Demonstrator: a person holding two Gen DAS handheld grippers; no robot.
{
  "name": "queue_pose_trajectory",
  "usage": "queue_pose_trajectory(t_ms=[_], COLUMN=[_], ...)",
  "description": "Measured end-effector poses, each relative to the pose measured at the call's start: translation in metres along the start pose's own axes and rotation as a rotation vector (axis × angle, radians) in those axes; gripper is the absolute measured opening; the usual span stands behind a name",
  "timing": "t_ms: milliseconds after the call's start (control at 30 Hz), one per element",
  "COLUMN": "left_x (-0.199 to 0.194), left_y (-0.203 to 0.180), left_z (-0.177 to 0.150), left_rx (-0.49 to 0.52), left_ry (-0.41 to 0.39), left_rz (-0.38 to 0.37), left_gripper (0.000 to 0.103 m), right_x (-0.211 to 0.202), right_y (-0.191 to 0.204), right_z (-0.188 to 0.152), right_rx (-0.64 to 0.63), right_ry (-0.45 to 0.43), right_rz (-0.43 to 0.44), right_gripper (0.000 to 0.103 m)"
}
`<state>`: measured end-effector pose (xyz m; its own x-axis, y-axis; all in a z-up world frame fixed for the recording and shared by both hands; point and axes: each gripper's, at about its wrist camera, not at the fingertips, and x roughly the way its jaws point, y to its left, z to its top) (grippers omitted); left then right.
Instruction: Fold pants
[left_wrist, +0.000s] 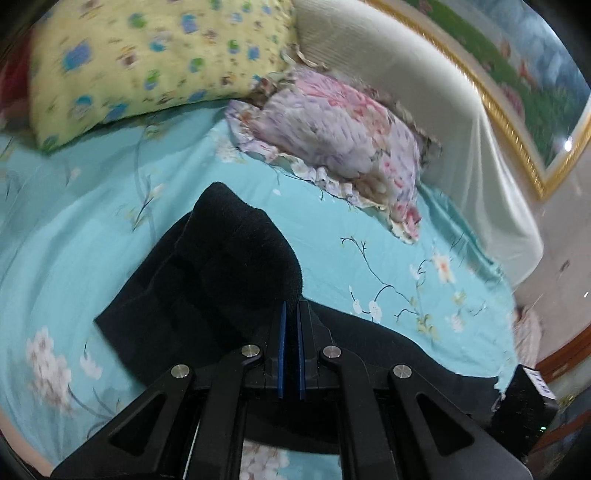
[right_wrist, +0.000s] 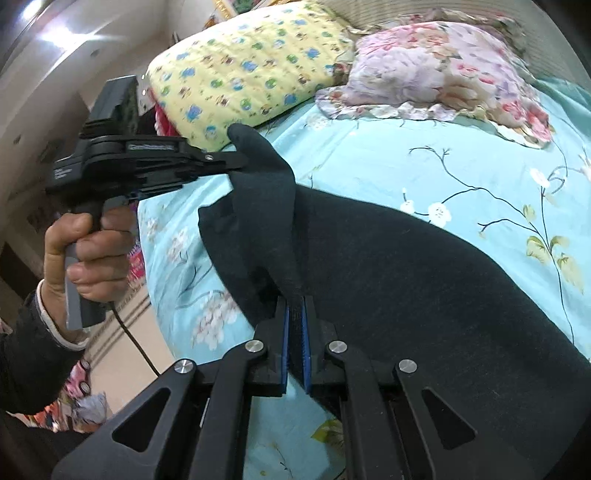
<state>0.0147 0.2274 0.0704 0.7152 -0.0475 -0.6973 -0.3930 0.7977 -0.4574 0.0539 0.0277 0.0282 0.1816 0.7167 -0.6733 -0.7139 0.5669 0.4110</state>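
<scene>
Black pants (right_wrist: 406, 280) lie across a turquoise floral bed sheet (right_wrist: 461, 158). My right gripper (right_wrist: 295, 314) is shut on an edge of the pants and lifts it. My left gripper (left_wrist: 291, 310) is shut on the pants (left_wrist: 221, 266) as well; in the right wrist view it (right_wrist: 240, 162) pinches a raised corner of the cloth, held by a hand. Between the two grippers the fabric hangs folded over above the bed.
A yellow patterned pillow (left_wrist: 147, 62) and a pink floral pillow (left_wrist: 343, 125) lie at the head of the bed. A white headboard cover (left_wrist: 424, 92) and a gold picture frame (left_wrist: 517, 122) stand behind. The bed's edge and floor (right_wrist: 122, 354) are at left.
</scene>
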Motion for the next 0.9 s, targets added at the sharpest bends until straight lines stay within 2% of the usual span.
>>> queue_pose_trajectory(t_ms=[333,900], left_x=[-0.013,-0.009], left_y=[0.040,0.073], left_z=[-0.041,-0.068], left_rx=[-0.081,-0.144], left_ry=[-0.008,0.013], left_rz=[-0.058,-0.069], left_gripper=[0.003,0.003], right_x=[0.000,0.023], right_y=[0.017,0.025], right_z=[-0.011,-0.020], right_rx=[-0.094,-0.140], right_ry=[0.053,0.137], right_rz=[-0.057,-0.134], right_gripper=[0.007,0.007])
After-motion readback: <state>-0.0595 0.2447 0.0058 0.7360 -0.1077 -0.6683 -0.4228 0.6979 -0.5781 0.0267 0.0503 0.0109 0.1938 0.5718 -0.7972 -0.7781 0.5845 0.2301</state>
